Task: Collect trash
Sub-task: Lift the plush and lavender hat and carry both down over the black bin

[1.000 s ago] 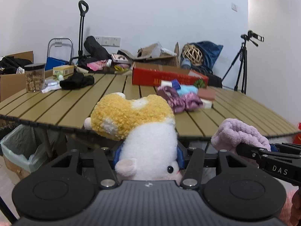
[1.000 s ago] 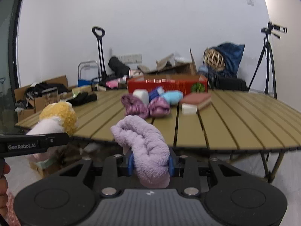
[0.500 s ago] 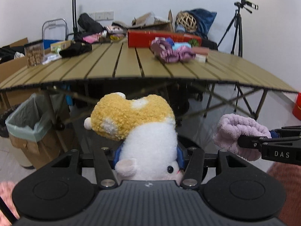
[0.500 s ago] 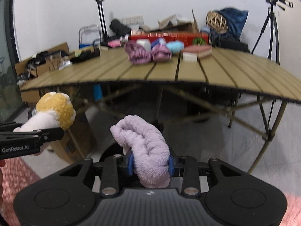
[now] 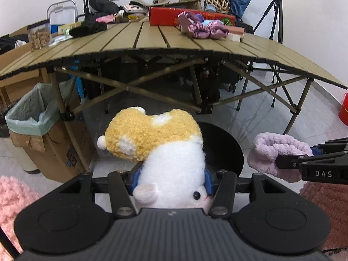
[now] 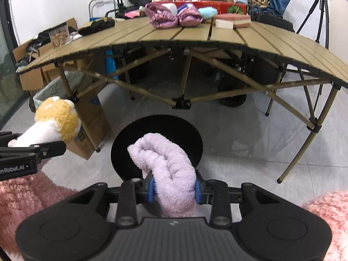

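My left gripper [image 5: 171,179] is shut on a yellow-and-white plush toy [image 5: 156,148], held upside down between the blue pads. My right gripper [image 6: 174,187] is shut on a lilac fluffy cloth [image 6: 167,165]. Both hang below the table's edge, over a round black bin [image 6: 156,143] on the floor. In the left wrist view the lilac cloth [image 5: 276,152] shows at the right, and the black bin [image 5: 221,150] lies behind the toy. In the right wrist view the plush toy [image 6: 54,119] appears at the left.
A slatted wooden folding table [image 5: 152,37] stands ahead with purple cloths [image 5: 200,28], a red box [image 5: 169,16] and a jar [image 5: 39,34] on it. A cardboard box lined with a green bag [image 5: 32,117] stands at the left. Pink fluffy sleeves [image 6: 26,193] flank the grippers. A tripod [image 5: 274,10] stands at the right.
Both grippers sank from tabletop height to below the table's edge and tilted downward, bringing the floor and black bin into view. Each grip stayed the same.
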Tool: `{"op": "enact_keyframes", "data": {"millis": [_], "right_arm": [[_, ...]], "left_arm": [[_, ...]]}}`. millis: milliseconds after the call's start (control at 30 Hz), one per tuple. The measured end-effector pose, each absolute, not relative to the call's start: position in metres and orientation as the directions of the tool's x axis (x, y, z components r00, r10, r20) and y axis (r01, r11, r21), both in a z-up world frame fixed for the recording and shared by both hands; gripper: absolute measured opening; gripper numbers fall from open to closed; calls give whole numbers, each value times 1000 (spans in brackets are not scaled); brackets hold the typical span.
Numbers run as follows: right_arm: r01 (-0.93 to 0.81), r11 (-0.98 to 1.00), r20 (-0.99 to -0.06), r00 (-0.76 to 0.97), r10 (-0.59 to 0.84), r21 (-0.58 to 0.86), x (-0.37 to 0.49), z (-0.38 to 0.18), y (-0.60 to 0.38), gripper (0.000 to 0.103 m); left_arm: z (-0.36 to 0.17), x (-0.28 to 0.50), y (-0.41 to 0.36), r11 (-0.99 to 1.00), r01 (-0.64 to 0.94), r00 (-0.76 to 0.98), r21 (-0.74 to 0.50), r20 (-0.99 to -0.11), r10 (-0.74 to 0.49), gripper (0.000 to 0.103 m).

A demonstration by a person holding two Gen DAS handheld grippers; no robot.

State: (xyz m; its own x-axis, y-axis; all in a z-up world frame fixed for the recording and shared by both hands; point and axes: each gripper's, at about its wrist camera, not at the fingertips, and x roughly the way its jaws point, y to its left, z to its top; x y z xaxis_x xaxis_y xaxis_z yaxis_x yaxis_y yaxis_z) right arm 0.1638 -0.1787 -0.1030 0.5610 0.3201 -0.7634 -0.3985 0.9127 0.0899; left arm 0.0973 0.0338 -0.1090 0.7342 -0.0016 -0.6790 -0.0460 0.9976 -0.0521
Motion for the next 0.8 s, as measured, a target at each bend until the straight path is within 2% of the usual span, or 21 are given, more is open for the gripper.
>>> {"op": "enact_keyframes", "data": {"millis": [800], "right_arm": [[-458, 886, -824, 470, 316, 79, 204, -137, -139, 33]], "left_arm": [[-126, 124, 58, 988, -122, 689, -97, -725, 14, 53]]}}
